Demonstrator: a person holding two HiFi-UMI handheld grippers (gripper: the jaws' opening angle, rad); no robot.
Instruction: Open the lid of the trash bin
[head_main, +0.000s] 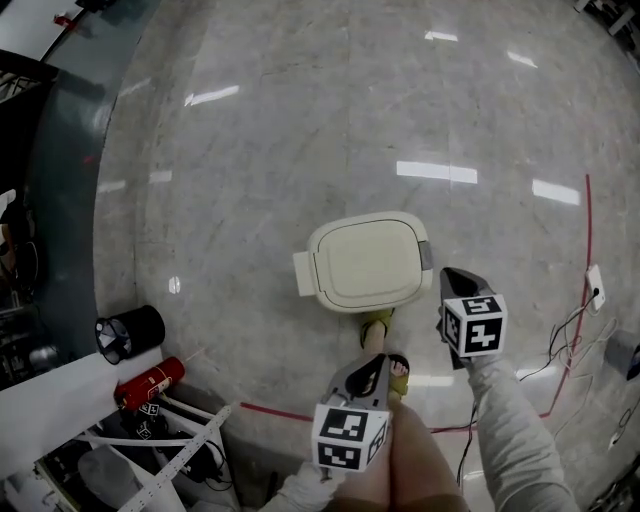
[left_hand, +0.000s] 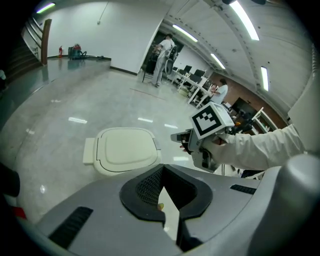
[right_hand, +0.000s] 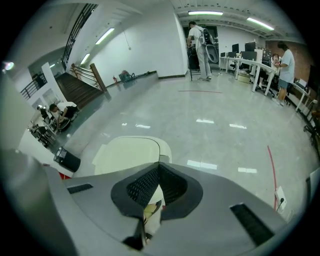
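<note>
Over on the far left there's a black mesh pot (head_main: 130, 333) and a red fire extinguisher (head_main: 150, 383), nothing for us there, so we slide across the glossy floor (head_main: 300, 120) to the trash bin (head_main: 335, 298), out in the open with its cream lid (head_main: 365, 258) down flat. We read that lid as light moulded plastic, stiff enough to swing up in one piece, but smooth and rounded, so pads could skid off its top face. A pale flap (head_main: 303, 273) juts from its left side, perhaps the hinge, and a small grey tab (head_main: 427, 254) sits on the right rim. We'd bet that tab, or the rim edge beside it, is the place to take hold and lift. At the bin's near edge there's a foot (head_main: 378, 324) in a yellow sandal, and we can't tell whether it touches. Next comes the left gripper (head_main: 377, 364), short of the bin, jaws pressed together with nothing between them. Furthest right, the right gripper (head_main: 452, 278) hovers just beside the tab side, jaws likewise closed and empty, and apparently clear of the lid.
</note>
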